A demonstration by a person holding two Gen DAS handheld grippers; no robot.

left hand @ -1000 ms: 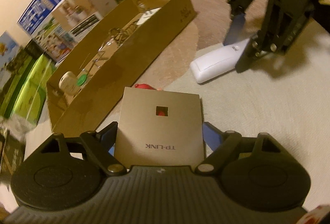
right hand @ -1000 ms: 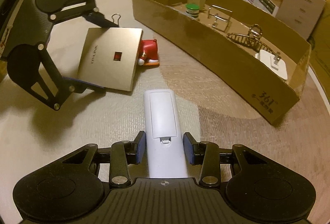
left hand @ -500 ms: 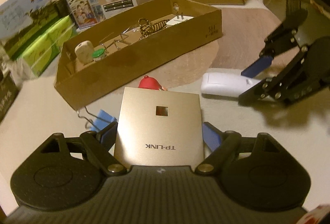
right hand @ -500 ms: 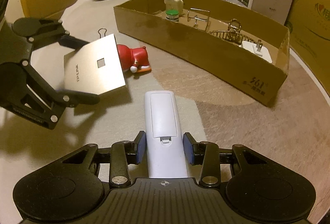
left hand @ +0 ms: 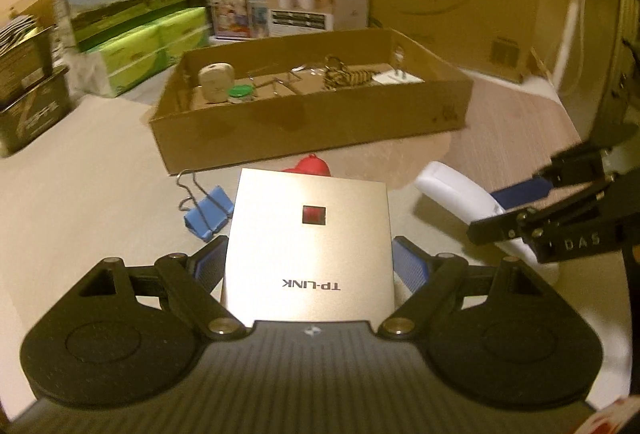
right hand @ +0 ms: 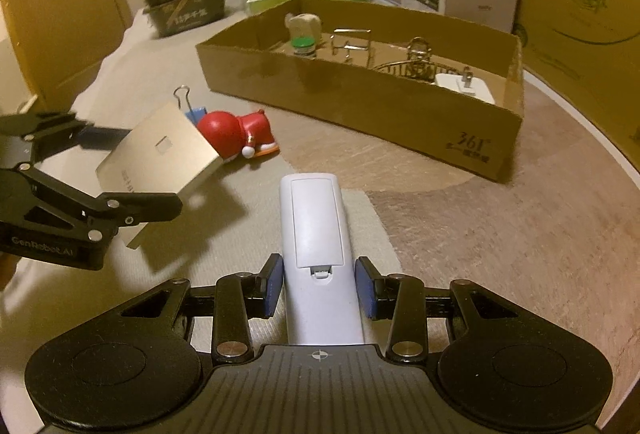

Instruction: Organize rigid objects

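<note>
Presently: left gripper (left hand: 308, 266) clamps flat champagne-metal TP-LINK box (left hand: 308, 246), right gripper (right hand: 319, 288) clamps white plastic remote (right hand: 314, 234); keep both level, clear the open brown cardboard tray (right hand: 400, 106) ahead's near wall, lower into bare spots.

Right gripper (right hand: 319, 286): clamped on white remote (right hand: 314, 234), which extends straight ahead. Left gripper (right hand: 132, 166), far left: holding gold box (right hand: 160, 158) tilted, off the table (right hand: 520, 234). Red figurine (right hand: 236, 132) on its side just beyond that box; blue clip (right hand: 195, 112) behind it. Cardboard tray (right hand: 360, 94) ahead-right, holding white charger (right hand: 466, 86), wire pieces, green-capped jar (right hand: 303, 45).
</note>
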